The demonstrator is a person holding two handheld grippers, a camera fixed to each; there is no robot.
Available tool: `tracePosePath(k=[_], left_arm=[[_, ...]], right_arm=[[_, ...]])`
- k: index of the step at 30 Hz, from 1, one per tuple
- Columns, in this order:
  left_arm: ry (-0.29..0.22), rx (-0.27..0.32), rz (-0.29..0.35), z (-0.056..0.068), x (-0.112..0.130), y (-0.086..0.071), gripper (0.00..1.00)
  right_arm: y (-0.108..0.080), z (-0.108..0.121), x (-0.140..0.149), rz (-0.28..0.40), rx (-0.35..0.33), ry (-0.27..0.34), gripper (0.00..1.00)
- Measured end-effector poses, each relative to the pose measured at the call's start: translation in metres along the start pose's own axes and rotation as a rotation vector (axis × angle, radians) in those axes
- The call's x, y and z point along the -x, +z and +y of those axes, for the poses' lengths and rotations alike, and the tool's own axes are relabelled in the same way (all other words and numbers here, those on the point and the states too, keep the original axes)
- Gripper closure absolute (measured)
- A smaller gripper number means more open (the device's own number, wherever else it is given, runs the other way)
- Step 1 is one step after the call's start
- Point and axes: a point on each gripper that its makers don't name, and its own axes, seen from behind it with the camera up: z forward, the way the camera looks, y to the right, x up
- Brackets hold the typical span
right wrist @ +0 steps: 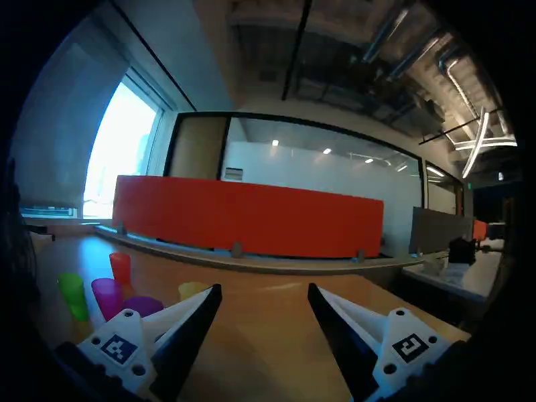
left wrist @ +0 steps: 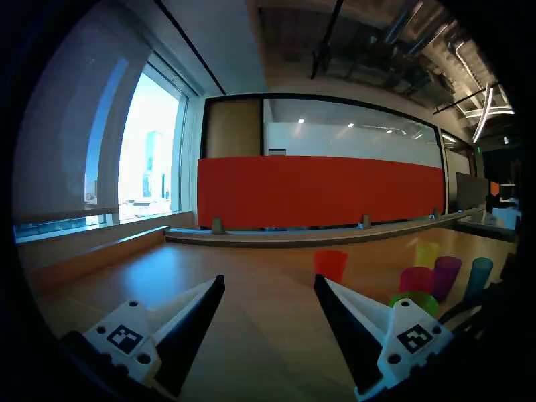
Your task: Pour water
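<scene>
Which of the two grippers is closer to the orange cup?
Left, it seems. The orange cup stands just ahead of the left gripper, by one fingertip. From the right gripper it looks smaller, off to the side behind other cups.

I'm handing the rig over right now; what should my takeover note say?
Left gripper: open, empty, over the wooden table.
Right gripper: open, empty.
Red cup, yellow cup, purple cup, pink cup, green cup and teal cup stand grouped, right of the left gripper, left of the right one.
Water in them: cannot tell.
Done: nothing gripped yet.
Left: grip a cup and pour.
</scene>
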Motion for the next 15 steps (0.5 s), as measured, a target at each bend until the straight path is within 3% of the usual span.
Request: tracePosePath(k=[6, 15], left_arm=[[-0.001, 0.0, 0.0, 0.0, 0.0, 0.0, 0.0], [-0.001, 0.0, 0.0, 0.0, 0.0, 0.0, 0.01]], right_arm=[[0.008, 0.001, 0.004, -0.005, -0.011, 0.057, 0.0], [0.015, 0.002, 0.008, -0.01, -0.017, 0.064, 0.0]])
